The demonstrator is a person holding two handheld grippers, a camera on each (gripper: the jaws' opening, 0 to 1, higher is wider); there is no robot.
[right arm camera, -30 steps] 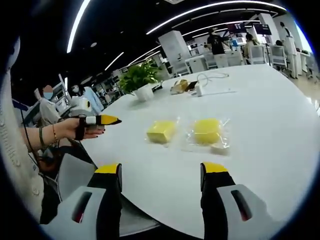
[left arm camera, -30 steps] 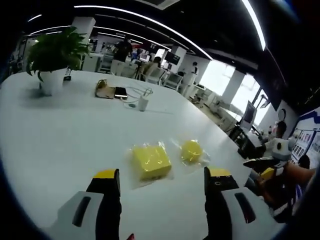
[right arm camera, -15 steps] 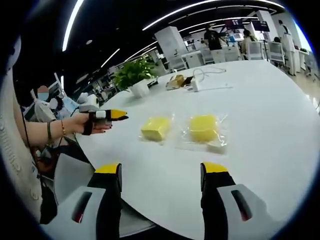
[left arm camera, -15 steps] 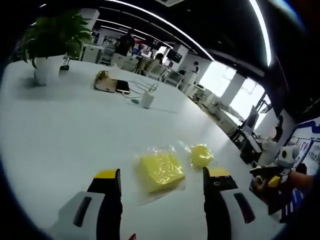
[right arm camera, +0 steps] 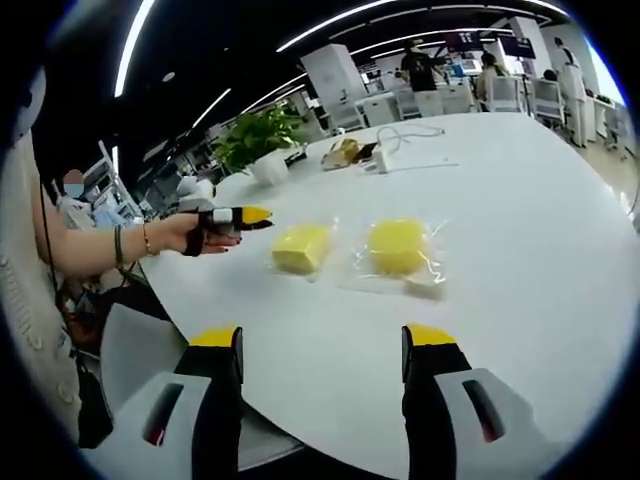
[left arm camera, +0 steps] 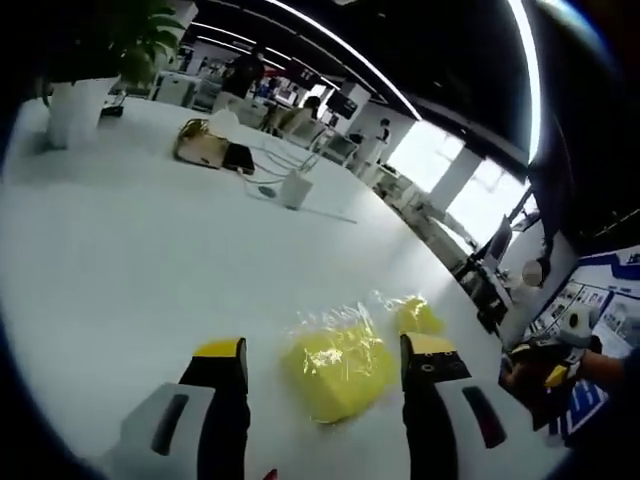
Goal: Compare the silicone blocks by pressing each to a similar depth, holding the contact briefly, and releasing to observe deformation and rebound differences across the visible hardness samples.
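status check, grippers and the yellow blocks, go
Left gripper open, closing on square silicone block, no contact seen. Right gripper open, back from round silicone block. Nothing in the way.

We saw two yellow silicone samples, each sealed in a clear, crinkled plastic bag, lying flat on the white surface (right arm camera: pixel 520 250).

The square block (left arm camera: pixel 338 365) sat between the jaws of the left tongs (left arm camera: pixel 323 349), close ahead of their yellow tips; its bag looked bright and wrinkled. In the right gripper view the same square block (right arm camera: pixel 300 247) lay just beyond the left tongs (right arm camera: pixel 255 214), whose yellow tips pointed toward it.

The rounded sample (left arm camera: pixel 418 316) lay just past the square block, beyond the right jaw tip in the left gripper view. From the right tongs (right arm camera: pixel 322 338) the rounded sample (right arm camera: pixel 397 246) lay ahead, beside the block but apart from it.
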